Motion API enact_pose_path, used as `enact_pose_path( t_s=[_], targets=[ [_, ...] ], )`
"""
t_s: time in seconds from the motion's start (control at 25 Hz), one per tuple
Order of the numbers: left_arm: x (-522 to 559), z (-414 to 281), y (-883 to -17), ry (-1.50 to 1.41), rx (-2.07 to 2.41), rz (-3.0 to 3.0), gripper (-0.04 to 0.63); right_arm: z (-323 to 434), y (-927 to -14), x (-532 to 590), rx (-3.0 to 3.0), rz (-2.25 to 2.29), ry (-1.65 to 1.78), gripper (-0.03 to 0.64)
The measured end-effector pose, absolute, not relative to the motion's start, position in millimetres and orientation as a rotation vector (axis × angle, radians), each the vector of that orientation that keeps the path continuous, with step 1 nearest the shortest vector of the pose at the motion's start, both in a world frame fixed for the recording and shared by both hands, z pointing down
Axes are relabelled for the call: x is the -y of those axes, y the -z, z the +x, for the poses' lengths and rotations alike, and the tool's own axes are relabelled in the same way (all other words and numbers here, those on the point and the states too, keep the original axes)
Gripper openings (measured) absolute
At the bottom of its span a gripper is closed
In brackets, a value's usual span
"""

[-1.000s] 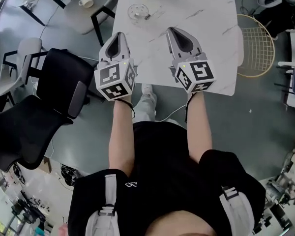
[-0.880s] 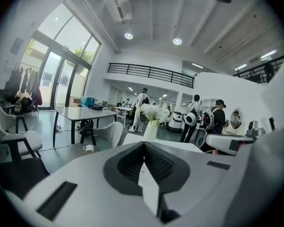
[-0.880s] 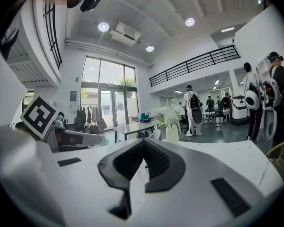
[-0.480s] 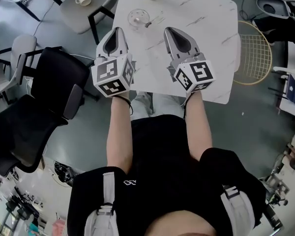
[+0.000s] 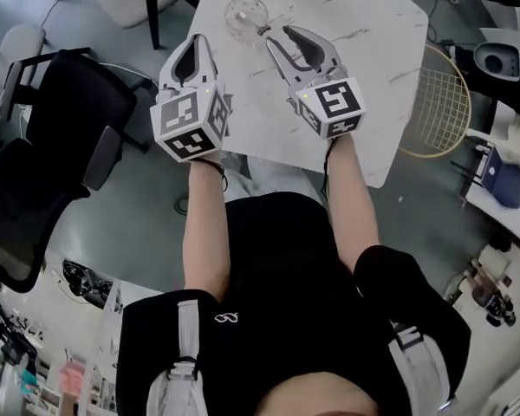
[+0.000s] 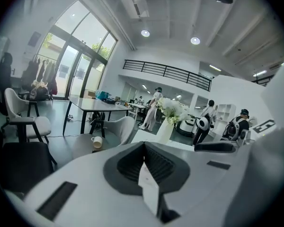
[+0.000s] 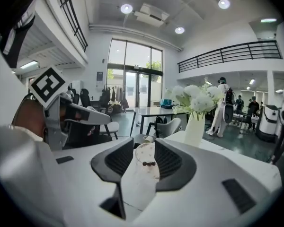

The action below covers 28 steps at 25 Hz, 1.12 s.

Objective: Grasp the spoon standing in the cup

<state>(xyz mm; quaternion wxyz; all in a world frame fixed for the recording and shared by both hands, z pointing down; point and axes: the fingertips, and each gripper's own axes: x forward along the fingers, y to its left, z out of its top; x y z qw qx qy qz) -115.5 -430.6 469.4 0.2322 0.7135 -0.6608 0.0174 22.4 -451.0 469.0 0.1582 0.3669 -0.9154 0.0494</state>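
Observation:
A clear glass cup [image 5: 245,12] stands near the far left of the white marble table [image 5: 373,76], with a spoon [image 5: 262,29] leaning out of it toward me. My right gripper [image 5: 281,36] hovers just short of the cup; its jaws are opening and nothing is between them. In the right gripper view the cup [image 7: 146,156] shows through the gap ahead of the right gripper [image 7: 143,146]. My left gripper [image 5: 196,43] is shut and empty over the table's left edge, beside the cup. In the left gripper view the left gripper [image 6: 144,148] points past the table.
A white vase of flowers [image 7: 195,125] stands at the table's far edge, also the vase [image 6: 165,129]. Black office chairs [image 5: 52,128] are left of the table, a wire basket chair [image 5: 446,102] right. A mug [image 6: 97,142] sits on a grey chair seat.
Both grippers have moved forward over the table toward the cup. The right gripper's jaws, shut earlier, now stand apart.

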Motion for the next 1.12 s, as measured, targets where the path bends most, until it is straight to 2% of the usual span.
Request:
enact_pose_path(
  t_s=[0.52,1.12],
  targets=[
    [429.7,-141.5,-486.7,-0.108,1.858,1.91,0.015,7.0,-546.9,477.6,2.487,0.971,-0.215,0.167],
    [435.8,-146.0,-484.0,-0.07,1.814,1.937,0.015,4.9,-547.8,483.3,2.484,1.05,-0.265,0.137]
  ],
)
